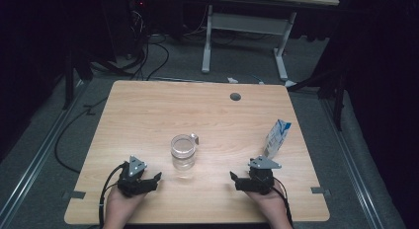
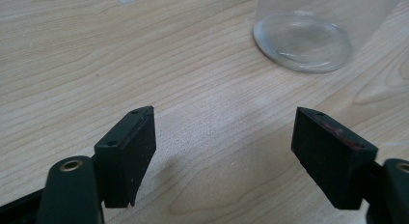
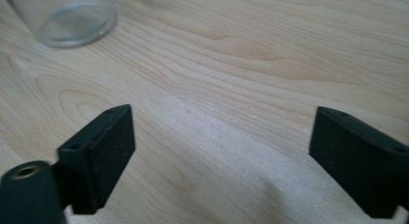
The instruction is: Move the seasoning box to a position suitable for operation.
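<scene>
While both grippers rest, nothing is started.
Left gripper (image 1: 159,177) and right gripper (image 1: 232,176) flank the clear glass measuring cup (image 1: 183,151) on the wooden worktop (image 1: 148,115), fingers spread (empty); the blue-white carton (image 1: 276,138) stands untouched right of it.

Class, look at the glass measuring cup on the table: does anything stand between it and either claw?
Nothing visible does. Bare wooden table lies between the left claw and the glass cup, and likewise between the right claw and it. The milk carton stands off to the right, outside both paths.
</scene>
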